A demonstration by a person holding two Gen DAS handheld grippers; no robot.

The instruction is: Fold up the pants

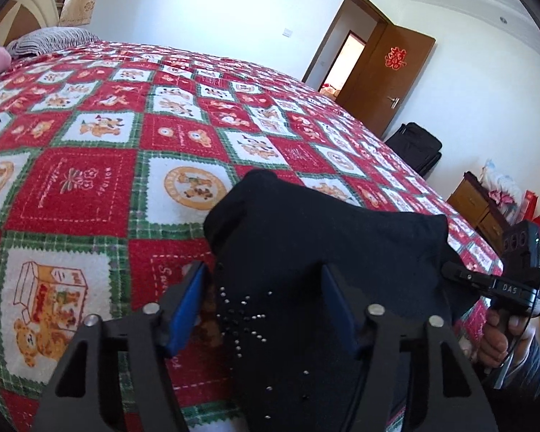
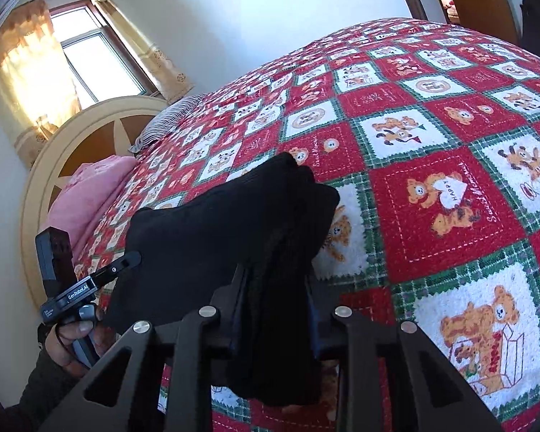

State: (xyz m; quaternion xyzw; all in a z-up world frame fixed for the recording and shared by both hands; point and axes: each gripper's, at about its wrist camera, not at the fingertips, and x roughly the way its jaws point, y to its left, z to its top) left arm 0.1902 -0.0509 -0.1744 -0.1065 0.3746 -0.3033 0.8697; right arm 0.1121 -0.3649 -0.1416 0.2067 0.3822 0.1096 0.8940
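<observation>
Black pants with small metal studs hang bunched between both grippers above the bed. My left gripper has its blue pads apart with the cloth draped between and over them; I cannot tell whether it grips. My right gripper is shut on a thick fold of the pants. The right gripper also shows at the right of the left wrist view, clamped on the cloth's edge. The left gripper shows at the left of the right wrist view, touching the cloth's other edge.
A red, white and green bear-print blanket covers the bed. A pink quilt and striped pillow lie by the headboard. An open brown door, black suitcase and wooden cabinet stand beyond the bed.
</observation>
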